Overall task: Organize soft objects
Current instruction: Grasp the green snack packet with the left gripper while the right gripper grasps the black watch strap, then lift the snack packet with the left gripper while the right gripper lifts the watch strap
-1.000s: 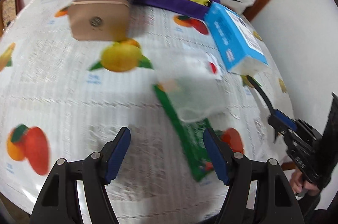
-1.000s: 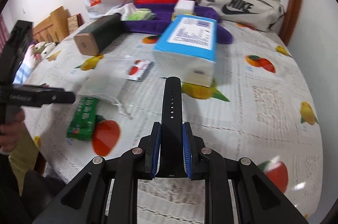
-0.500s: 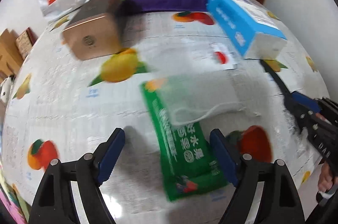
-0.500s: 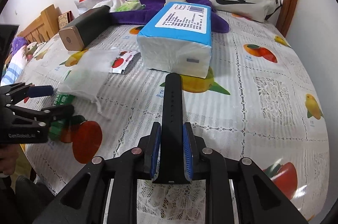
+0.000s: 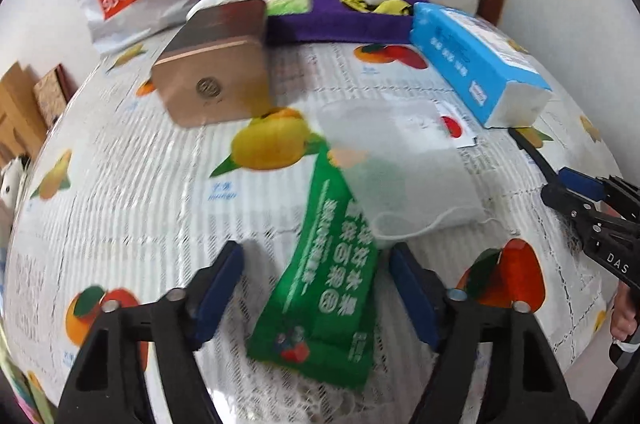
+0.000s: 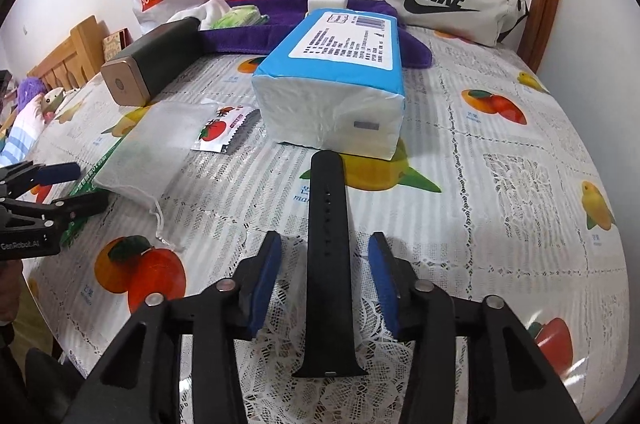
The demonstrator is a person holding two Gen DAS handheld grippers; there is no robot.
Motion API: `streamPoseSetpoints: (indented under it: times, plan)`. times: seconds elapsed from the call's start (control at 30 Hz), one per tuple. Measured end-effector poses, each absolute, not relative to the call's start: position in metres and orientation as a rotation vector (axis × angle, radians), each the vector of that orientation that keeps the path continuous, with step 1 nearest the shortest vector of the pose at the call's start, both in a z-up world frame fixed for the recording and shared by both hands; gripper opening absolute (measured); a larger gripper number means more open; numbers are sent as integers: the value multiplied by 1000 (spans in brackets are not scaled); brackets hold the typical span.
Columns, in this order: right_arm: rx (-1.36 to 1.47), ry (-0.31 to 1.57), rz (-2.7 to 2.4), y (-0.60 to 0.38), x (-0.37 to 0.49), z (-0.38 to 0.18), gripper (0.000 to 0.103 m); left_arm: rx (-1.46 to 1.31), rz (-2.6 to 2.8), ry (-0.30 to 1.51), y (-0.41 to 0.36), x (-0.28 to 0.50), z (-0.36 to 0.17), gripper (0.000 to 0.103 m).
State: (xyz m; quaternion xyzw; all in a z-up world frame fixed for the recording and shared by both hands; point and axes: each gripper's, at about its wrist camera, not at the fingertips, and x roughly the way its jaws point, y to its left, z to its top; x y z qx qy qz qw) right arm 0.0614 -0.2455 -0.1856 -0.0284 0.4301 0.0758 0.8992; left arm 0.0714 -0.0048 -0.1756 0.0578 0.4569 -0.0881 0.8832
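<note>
Both jaws spread: right hand-held gripper (image 6: 324,276) opening around the loose black strap (image 6: 329,256); left hand-held gripper (image 5: 316,284) closing astride the green packet (image 5: 328,288).

Left gripper (image 5: 316,288) closing, right gripper (image 6: 324,280) opening

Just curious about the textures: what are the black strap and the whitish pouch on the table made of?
The black strap looks like matte silicone or rubber: smooth, unshiny, with a row of punched holes. The whitish pouch seems thin gauzy fabric, perhaps non-woven: semi-transparent, with a drawstring trailing from it.
</note>
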Motion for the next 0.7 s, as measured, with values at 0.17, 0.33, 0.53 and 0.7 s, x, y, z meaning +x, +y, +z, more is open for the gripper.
streamPoseSetpoints:
  times: [0.17, 0.33, 0.53, 0.7]
  plan:
    - [-67, 900, 157, -244, 63, -184, 20, 98, -206, 935, 2, 78, -170, 26]
    - [-54, 913, 177, -246, 63, -177, 20, 23, -182, 964, 27, 79, -166, 23]
    - [-59, 896, 196, -241, 60, -165, 20, -62, -146, 968, 55, 82, -161, 23]
    - [-46, 881, 232, -237, 57, -153, 20, -74, -131, 940, 63, 83, -149, 23]
